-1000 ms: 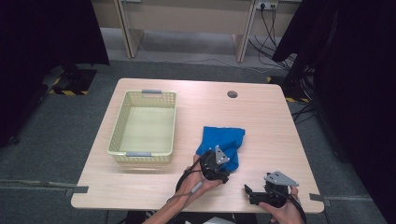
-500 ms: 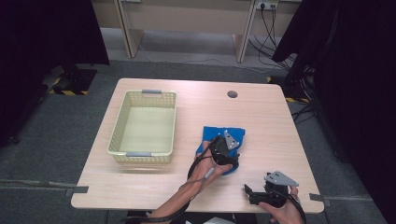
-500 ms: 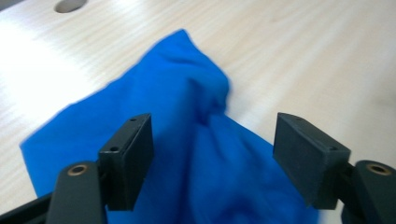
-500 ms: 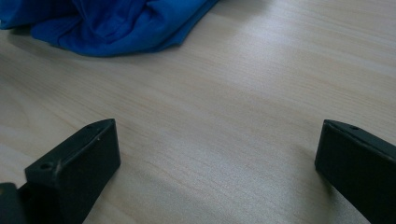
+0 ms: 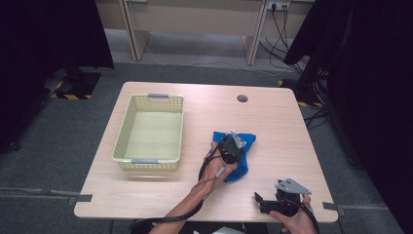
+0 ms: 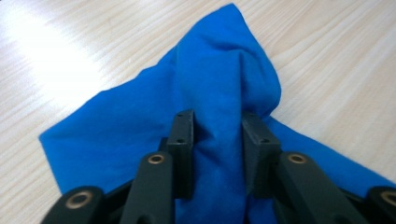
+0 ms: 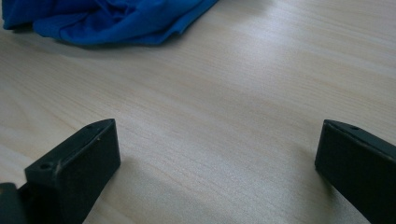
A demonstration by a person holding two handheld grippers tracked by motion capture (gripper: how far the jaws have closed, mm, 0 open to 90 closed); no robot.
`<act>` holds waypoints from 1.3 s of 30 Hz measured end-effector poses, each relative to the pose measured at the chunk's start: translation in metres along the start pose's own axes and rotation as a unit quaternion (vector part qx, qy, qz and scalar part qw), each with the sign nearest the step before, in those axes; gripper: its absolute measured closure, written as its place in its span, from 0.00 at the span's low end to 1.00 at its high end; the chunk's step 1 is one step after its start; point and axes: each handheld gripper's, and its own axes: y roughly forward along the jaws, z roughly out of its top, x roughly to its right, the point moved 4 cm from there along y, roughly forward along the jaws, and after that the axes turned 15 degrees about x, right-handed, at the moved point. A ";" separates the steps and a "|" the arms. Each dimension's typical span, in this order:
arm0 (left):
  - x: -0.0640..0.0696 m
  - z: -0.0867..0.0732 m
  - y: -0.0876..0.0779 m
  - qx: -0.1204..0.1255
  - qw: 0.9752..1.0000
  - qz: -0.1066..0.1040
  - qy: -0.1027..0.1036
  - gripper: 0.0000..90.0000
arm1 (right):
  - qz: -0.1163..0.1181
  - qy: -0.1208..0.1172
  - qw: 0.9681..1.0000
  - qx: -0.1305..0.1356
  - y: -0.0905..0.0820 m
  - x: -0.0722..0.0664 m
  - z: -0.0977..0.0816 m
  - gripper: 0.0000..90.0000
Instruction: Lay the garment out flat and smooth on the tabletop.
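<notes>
Blue cloth (image 5: 243, 146) partly under left gripper (image 5: 229, 148)

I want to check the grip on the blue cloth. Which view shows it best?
The left gripper view: the left gripper has just closed, pinching a raised fold of the blue cloth between its pads. In the high view the hand covers much of the cloth. The right gripper view catches its edge.
</notes>
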 end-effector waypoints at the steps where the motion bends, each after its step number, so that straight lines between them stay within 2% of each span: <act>1: -0.001 0.002 -0.002 0.004 1.000 -0.004 -0.004 0.77 | 0.000 0.000 1.000 0.000 0.000 0.000 0.000 0.00; 5: -0.003 0.009 -0.011 0.025 0.999 -0.017 -0.024 0.84 | 0.000 -0.001 1.000 0.000 0.000 0.000 0.000 0.00; 8: -0.004 0.015 -0.020 0.035 0.999 -0.025 -0.025 0.89 | 0.000 0.000 1.000 0.001 0.000 0.000 0.000 0.00; 9: -0.005 0.017 -0.023 0.041 0.998 -0.024 -0.030 0.90 | 0.000 -0.001 1.000 0.001 0.000 0.000 0.000 0.00; 11: -0.009 0.019 -0.029 0.045 0.998 -0.022 -0.028 0.91 | -0.001 -0.001 1.000 0.000 0.000 0.000 0.000 0.00; 18: -0.029 0.025 -0.049 0.066 0.997 -0.010 -0.036 0.91 | 0.000 0.000 1.000 0.000 0.001 0.000 0.000 0.00; 24: -0.045 0.013 -0.052 0.058 0.997 0.012 -0.042 0.89 | 0.000 0.001 1.000 0.000 0.000 0.000 0.000 0.00; 25: -0.048 0.010 -0.051 0.056 0.997 0.013 -0.049 0.88 | -0.001 0.001 1.000 0.000 0.000 0.000 0.000 0.00; 30: -0.053 -0.011 -0.041 0.021 0.998 0.019 -0.053 0.85 | -0.001 0.000 1.000 0.001 0.001 0.000 0.000 0.00; 34: -0.055 -0.032 -0.030 -0.011 0.998 0.020 -0.060 0.83 | -0.001 0.001 1.000 -0.003 0.001 0.000 0.001 0.00; 36: -0.056 -0.036 -0.029 -0.004 0.997 0.018 -0.070 0.83 | -0.001 0.001 1.000 -0.004 0.001 0.001 0.001 0.00; 39: -0.053 -0.035 -0.030 -0.004 0.998 0.024 -0.056 0.83 | 0.001 0.000 1.000 -0.014 0.003 0.000 0.004 0.00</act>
